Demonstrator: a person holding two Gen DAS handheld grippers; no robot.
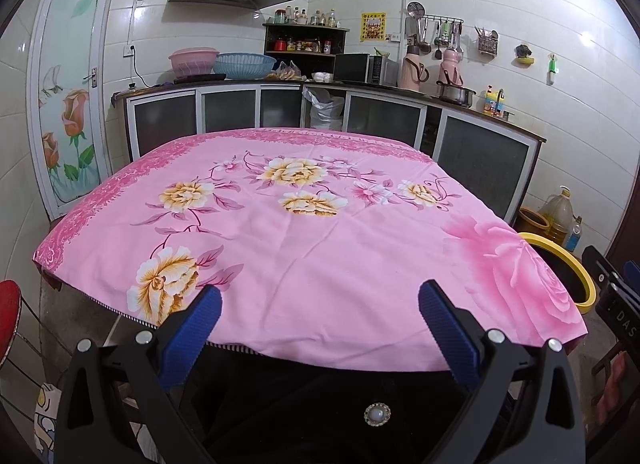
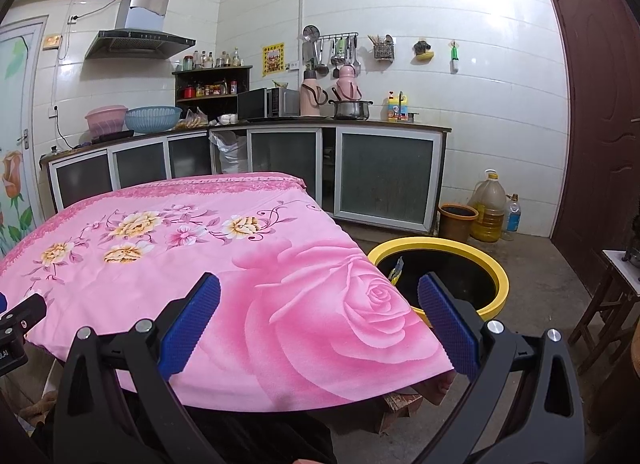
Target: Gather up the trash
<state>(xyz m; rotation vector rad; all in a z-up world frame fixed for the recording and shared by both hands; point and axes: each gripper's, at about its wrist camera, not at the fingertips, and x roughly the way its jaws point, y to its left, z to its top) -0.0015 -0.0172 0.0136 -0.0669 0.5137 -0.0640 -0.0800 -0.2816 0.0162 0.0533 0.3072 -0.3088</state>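
On my left wrist feed, the left gripper [image 1: 320, 320] sits at the near edge of the table, its blue pads [image 1: 192, 338] spread wide with nothing between them. The pink floral tablecloth [image 1: 304, 248] fills most of the frame, and I see no loose item lying on it. The yellow-rimmed bin [image 1: 568, 264] shows only as an arc of rim at the table's right corner; the cloth hides the rest, so I cannot see inside it from here. The right gripper's black body [image 1: 616, 304] is cut off at the right edge. Below the table's edge it is dark, with dark clothing and a pearl button [image 1: 377, 413] just readable. Beyond the table stand the cabinets [image 1: 280, 112], a microwave [image 1: 362, 69] and two pink flasks.

On my right wrist feed, the right gripper [image 2: 319, 318] also stands open and empty, hanging over the table's near right corner. The bin is much clearer here, standing on the floor just beside that corner, its inside dark. A small yellow-and-dark wrapper [image 2: 396, 270] leans inside near the rim; I cannot make out what it is. The right pad covers part of the rim. An oil jug [image 2: 488, 208] and a brown pot [image 2: 457, 220] stand by the far wall.
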